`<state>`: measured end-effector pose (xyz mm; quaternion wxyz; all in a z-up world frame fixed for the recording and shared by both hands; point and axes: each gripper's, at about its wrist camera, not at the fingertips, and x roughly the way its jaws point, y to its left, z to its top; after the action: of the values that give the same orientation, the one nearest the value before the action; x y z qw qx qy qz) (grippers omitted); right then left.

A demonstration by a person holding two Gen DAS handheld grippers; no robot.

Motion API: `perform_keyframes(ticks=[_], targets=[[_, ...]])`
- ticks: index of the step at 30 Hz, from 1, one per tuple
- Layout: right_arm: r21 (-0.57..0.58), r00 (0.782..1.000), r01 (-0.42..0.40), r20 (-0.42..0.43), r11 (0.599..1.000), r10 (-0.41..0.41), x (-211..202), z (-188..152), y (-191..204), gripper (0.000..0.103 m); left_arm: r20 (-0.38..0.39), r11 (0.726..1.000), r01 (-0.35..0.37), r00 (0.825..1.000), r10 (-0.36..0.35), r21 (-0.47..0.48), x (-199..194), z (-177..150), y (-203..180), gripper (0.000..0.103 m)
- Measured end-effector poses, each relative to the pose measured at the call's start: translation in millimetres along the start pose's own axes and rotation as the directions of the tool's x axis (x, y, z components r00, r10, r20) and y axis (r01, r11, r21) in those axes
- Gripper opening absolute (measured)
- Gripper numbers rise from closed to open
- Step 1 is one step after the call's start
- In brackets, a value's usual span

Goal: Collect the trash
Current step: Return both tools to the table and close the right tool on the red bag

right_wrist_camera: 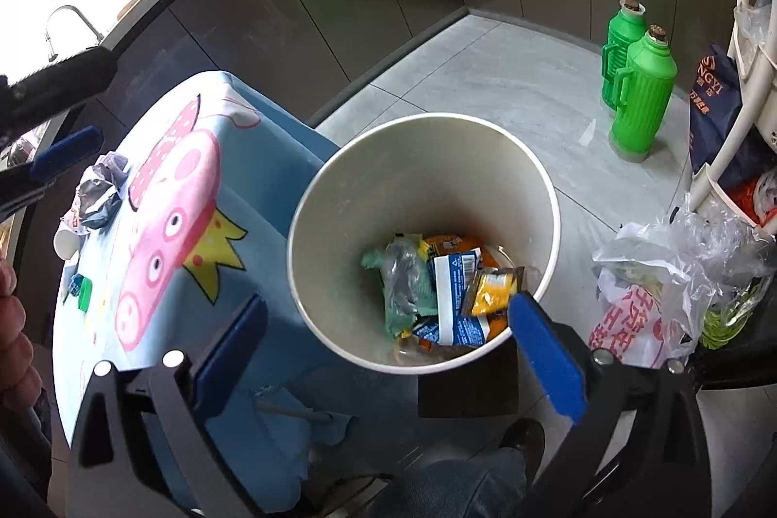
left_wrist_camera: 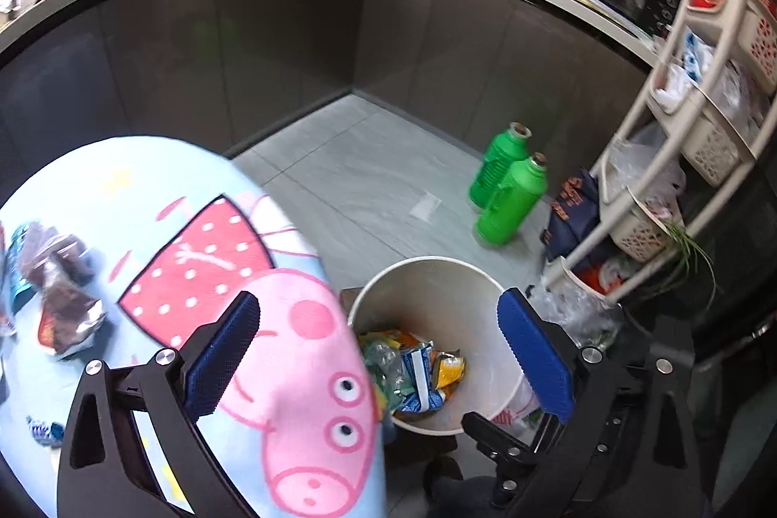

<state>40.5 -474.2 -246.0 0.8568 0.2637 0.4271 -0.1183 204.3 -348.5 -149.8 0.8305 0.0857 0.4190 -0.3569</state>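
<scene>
A white round bin (right_wrist_camera: pixel 422 120) stands on the floor beside a small table with a blue cartoon-pig cloth (right_wrist_camera: pixel 160 197). In the bin lie a yellow packet (right_wrist_camera: pixel 490 292), a blue-white packet (right_wrist_camera: pixel 454 275) and a green wrapper (right_wrist_camera: pixel 403 285). My right gripper (right_wrist_camera: pixel 388 307) hangs open over the bin's near side, nothing between its blue pads. My left gripper (left_wrist_camera: pixel 379 299) is open and empty, straddling the table's edge and the bin (left_wrist_camera: pixel 437 270). On the table lie crumpled foil wrappers (left_wrist_camera: pixel 58 299), a small blue-white wrapper (left_wrist_camera: pixel 43 428), a white cup (right_wrist_camera: pixel 65 243) and a green piece (right_wrist_camera: pixel 85 292).
Two green flasks (right_wrist_camera: pixel 641 91) stand on the tiled floor behind the bin. A cream basket rack (left_wrist_camera: pixel 680 129) and plastic bags (right_wrist_camera: pixel 670 275) crowd the right side. Dark cabinets line the back. A dark box (right_wrist_camera: pixel 466 382) sits under the bin, a shoe (right_wrist_camera: pixel 524 440) beside it.
</scene>
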Motion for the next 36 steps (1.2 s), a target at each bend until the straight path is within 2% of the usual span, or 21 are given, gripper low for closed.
perform_keyframes(ticks=[5,14,19,29,36], targets=[[-0.019,0.999,-0.023,0.026,1.000,0.024,-18.5,4.8,16.6,0.100,0.002,0.999,-0.022,1.000,0.022,-0.043,-18.6,-3.2,12.9,0.095],[-0.132,0.990,-0.072,0.111,0.989,0.087,-71.0,13.5,68.0,0.100,0.049,0.990,-0.042,0.998,0.049,-0.132,-86.7,-19.3,42.0,0.095],[-0.206,0.982,-0.105,0.134,0.973,0.134,-96.7,13.0,104.9,0.100,0.070,0.976,-0.091,0.992,0.107,-0.199,-126.8,-33.6,67.6,0.095],[-0.328,0.973,-0.165,0.100,0.930,0.208,-112.0,-1.7,175.1,0.100,0.082,0.914,-0.180,0.971,0.224,-0.363,-195.0,-77.3,147.9,0.095],[-0.372,0.974,-0.199,0.029,0.907,0.225,-92.7,-6.8,221.9,0.100,0.067,0.864,-0.220,0.958,0.279,-0.453,-219.7,-112.1,198.5,0.095]])
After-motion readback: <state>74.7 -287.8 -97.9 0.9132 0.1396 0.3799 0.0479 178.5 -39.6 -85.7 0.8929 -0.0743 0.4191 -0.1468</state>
